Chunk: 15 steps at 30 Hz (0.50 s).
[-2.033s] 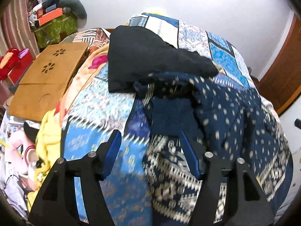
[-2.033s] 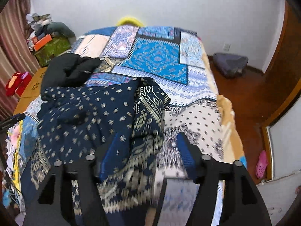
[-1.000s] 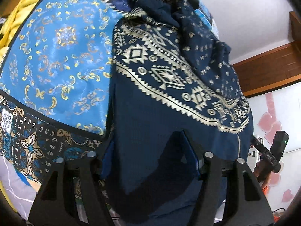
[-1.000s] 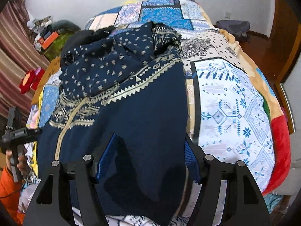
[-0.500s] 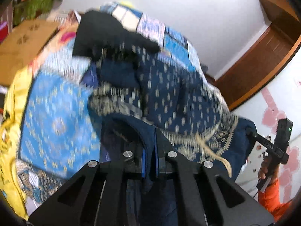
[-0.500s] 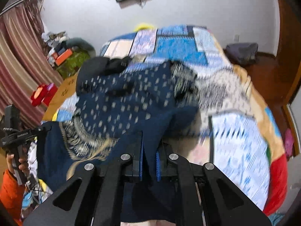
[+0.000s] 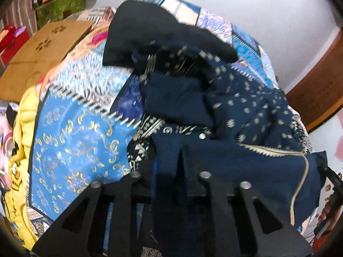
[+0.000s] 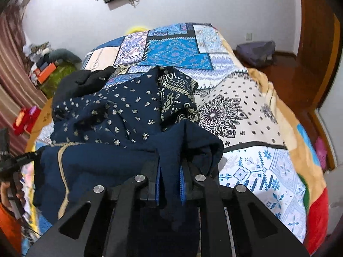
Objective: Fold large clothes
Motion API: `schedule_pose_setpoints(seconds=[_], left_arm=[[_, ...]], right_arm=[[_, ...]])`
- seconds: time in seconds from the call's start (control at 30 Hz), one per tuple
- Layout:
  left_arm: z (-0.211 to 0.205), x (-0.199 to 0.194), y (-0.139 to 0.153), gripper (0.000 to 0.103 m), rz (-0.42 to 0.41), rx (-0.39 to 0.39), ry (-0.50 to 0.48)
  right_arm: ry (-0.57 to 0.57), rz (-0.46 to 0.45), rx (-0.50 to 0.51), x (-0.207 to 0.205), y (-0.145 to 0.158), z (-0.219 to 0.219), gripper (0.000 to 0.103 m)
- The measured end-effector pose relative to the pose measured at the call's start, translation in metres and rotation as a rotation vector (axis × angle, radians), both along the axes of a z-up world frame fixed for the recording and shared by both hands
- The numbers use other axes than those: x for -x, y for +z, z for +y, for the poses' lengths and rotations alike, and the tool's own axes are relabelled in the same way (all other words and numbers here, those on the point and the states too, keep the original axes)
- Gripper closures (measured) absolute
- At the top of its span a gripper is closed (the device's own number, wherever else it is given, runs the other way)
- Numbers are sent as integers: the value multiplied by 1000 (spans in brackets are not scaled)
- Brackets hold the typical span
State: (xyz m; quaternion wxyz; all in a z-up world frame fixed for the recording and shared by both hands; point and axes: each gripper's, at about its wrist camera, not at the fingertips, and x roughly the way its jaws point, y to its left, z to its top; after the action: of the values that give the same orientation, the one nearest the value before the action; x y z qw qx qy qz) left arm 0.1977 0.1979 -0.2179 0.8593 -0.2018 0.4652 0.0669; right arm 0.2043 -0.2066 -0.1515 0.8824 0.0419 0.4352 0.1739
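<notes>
A large navy garment [image 7: 246, 111] with cream dots and a geometric border lies bunched on the patchwork bedspread [image 7: 75, 141]. My left gripper [image 7: 171, 156] pinches a fold of its plain navy hem, which drapes over the fingertips; the jaws are opening slightly with the cloth still between them. In the right wrist view the same garment [image 8: 120, 111] is heaped ahead. My right gripper [image 8: 170, 167] holds another fold of the hem between its blue pads, its jaws also easing open. The hem hangs lifted between the two grippers.
A black garment [image 7: 150, 27] lies beyond the navy one. A wooden lap table [image 7: 42, 49] and cluttered boxes stand left of the bed. A yellow blanket [image 7: 21, 128] edges the bed's left side. A dark bag [image 8: 255, 52] sits on the floor at the right.
Both grippers went from wide open around the flat hem to closed on it, then lifted it and carried it up the bed. The jaws now stand slightly wider than half a second ago.
</notes>
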Motion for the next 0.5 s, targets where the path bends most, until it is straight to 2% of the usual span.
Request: schedule_pose_setpoints(seconds=[0.07,0.17,0.27,0.33,0.4,0.5], left_arm=[[2,2,-3,68,5,4,8],[4,10,-2,61,7,-12,8],[5,25,2,57,6,-2,0],[6,37,3,45,6,27,-5],[5,49,2,41,1,92,-16],[1,62,-8,40,37,154,-45]], right_arm=[[26,-10,66,6,6,6,80],[81,-2,141,13,12,9,59],[89,-34,191,25,16,7,50],[100,-37,218,35,16,5,50],[109,-9,213,41,11,1,50],[101,31,172,46,3,-7,50]])
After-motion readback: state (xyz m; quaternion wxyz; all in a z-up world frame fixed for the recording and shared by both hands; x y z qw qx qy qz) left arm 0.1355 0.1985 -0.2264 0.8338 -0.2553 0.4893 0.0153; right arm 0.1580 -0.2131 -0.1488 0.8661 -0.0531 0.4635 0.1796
